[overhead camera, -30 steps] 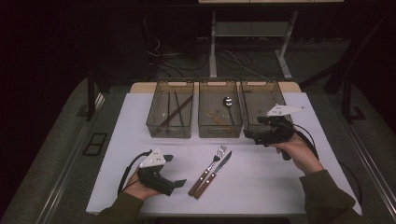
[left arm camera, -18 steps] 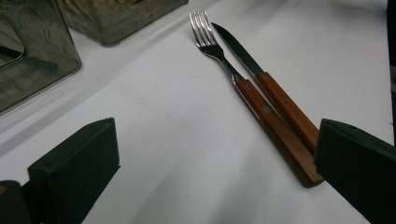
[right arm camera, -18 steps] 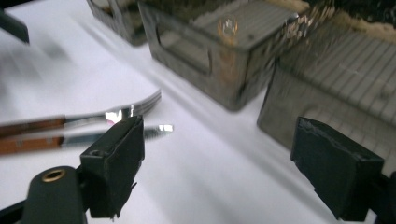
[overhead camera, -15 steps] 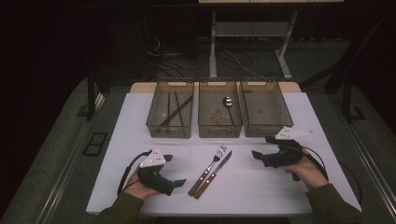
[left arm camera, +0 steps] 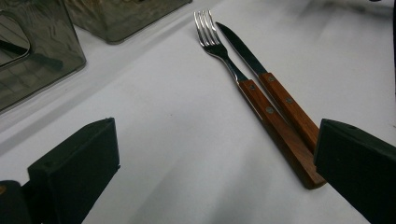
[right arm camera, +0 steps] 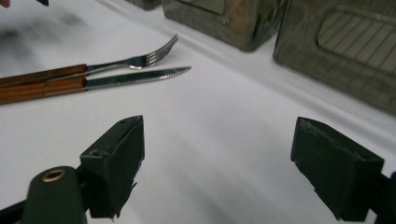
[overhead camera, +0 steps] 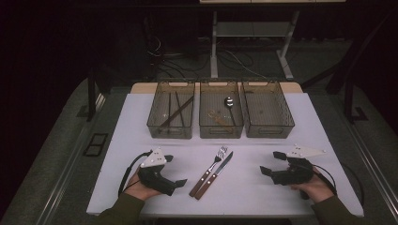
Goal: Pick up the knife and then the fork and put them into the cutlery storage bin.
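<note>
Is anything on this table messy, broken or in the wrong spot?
Nothing broken or spilled. The fork and knife lie loose on the table, side by side, while other utensils sit in the bins; the right bin looks empty.

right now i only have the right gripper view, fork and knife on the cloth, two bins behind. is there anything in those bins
Observer: From the high view there are three bins; the middle bin holds a spoon.
Operator: and the other two
Observer: The left bin holds dark sticks, perhaps chopsticks; the right bin looks empty.
Operator: where's the left gripper
Observer: The left gripper rests on the table left of the fork and knife, jaws open, touching neither.
</note>
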`<state>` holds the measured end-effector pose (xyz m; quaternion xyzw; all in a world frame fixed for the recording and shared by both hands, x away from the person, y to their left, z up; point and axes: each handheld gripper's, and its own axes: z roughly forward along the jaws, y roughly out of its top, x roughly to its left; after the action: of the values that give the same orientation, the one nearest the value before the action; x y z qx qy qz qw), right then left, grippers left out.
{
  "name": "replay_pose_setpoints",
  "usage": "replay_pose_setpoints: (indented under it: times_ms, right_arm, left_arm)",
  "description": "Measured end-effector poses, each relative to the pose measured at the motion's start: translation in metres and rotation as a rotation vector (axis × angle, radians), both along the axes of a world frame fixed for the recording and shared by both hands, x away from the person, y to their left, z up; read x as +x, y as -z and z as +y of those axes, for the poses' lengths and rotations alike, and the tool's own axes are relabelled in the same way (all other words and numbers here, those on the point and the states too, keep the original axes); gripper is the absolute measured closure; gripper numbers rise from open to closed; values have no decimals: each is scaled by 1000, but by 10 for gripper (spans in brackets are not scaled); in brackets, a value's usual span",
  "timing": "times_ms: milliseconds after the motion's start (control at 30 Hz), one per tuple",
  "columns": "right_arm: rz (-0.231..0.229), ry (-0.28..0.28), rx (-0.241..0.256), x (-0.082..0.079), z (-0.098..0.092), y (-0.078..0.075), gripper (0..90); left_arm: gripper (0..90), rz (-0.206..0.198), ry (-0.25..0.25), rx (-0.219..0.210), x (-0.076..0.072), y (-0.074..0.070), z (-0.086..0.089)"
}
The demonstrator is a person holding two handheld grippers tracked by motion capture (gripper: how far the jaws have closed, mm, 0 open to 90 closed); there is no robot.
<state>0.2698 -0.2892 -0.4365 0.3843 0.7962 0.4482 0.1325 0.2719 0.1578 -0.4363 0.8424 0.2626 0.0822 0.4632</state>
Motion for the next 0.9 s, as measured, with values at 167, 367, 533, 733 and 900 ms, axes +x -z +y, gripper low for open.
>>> replay_pose_setpoints:
  times_ms: [167, 367, 533, 733, 900]
  right_arm:
    - [19, 8, -21, -9, -6, 4, 175]
    - [0, 7, -18, -9, -7, 2, 175]
    - [-2, -3, -38, -10, -4, 3, 175]
    - [-2, -9, -44, -9, -3, 4, 175]
    - [1, -9, -56, -9, -2, 4, 175]
  left_arm:
    - [0, 2, -18, 21, -1, -2, -3]
    - [176, 11, -10, 24, -1, -5, -9]
    - [442, 53, 39, -20, 0, -8, -19]
    - [709, 84, 71, 2, 1, -8, -39]
    - [844, 111, 79, 9, 0, -8, -53]
